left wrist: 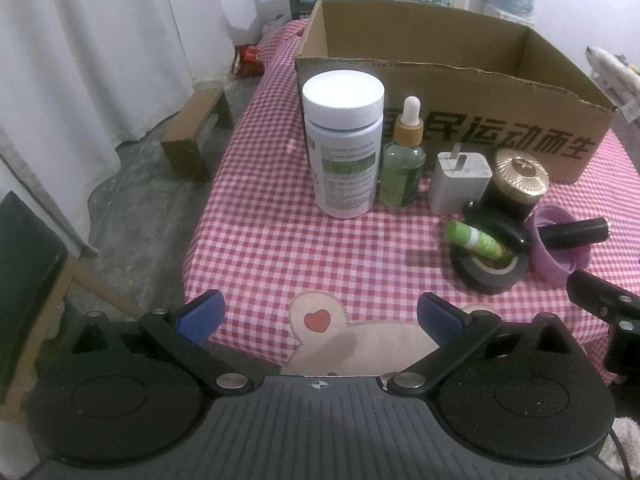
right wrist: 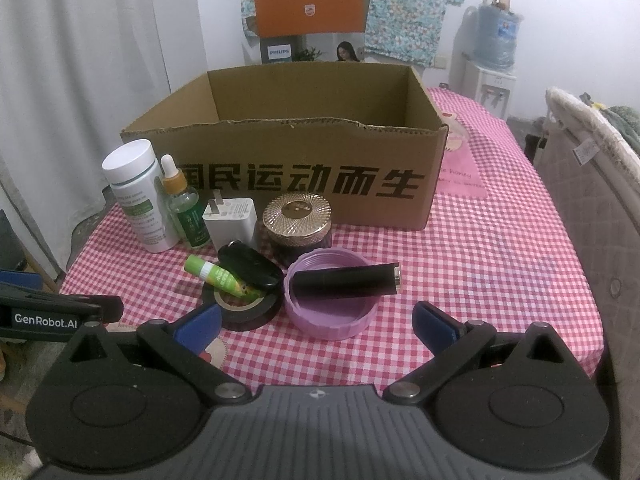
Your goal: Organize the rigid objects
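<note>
An open cardboard box [right wrist: 304, 184] stands on the checked table; it also shows in the left wrist view [left wrist: 480, 128]. In front of it stand a white pill bottle [left wrist: 344, 148] [right wrist: 138, 196], a green dropper bottle [left wrist: 402, 160] [right wrist: 186, 204], a white charger plug [left wrist: 458, 182] [right wrist: 230, 224] and a gold-lidded jar [left wrist: 516, 182] [right wrist: 298, 224]. A green glue stick [right wrist: 218, 276] and a black key fob [right wrist: 250, 270] lie on a black tape roll [right wrist: 248, 308]. A black tube [right wrist: 344, 282] lies across a purple lid [right wrist: 332, 316]. My left gripper [left wrist: 320, 316] and right gripper [right wrist: 316, 320] are open and empty.
A red-and-white checked cloth [right wrist: 500, 272] covers the table. A small wooden stool [left wrist: 196, 132] stands on the floor at the left. A padded chair back [right wrist: 588, 184] stands at the right. A water dispenser [right wrist: 494, 52] is at the back right.
</note>
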A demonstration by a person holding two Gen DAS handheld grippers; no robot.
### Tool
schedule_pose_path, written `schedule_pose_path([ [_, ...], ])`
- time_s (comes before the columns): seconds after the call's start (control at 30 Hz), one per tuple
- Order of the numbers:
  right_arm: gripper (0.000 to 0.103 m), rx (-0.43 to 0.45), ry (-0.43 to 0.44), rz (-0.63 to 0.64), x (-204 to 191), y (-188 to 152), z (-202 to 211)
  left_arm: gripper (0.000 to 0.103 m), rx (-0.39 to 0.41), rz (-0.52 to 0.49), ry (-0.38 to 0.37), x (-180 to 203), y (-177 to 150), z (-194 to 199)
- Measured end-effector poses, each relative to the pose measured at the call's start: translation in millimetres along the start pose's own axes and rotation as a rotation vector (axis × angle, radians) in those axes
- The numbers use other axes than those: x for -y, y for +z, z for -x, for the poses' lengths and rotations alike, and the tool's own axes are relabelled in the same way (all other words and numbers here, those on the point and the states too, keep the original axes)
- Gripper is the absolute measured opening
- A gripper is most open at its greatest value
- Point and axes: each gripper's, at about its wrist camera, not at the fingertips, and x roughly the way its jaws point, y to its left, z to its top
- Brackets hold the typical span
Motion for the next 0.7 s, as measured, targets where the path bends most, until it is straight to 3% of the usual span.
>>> schedule_pose_path([
  [0.7, 0.103, 0.012, -0.006, 0.023, -0.9, 1.3, 0.1, 0.103, -0.005, 0.002, -0.003, -1.1, -1.2, -2.1],
])
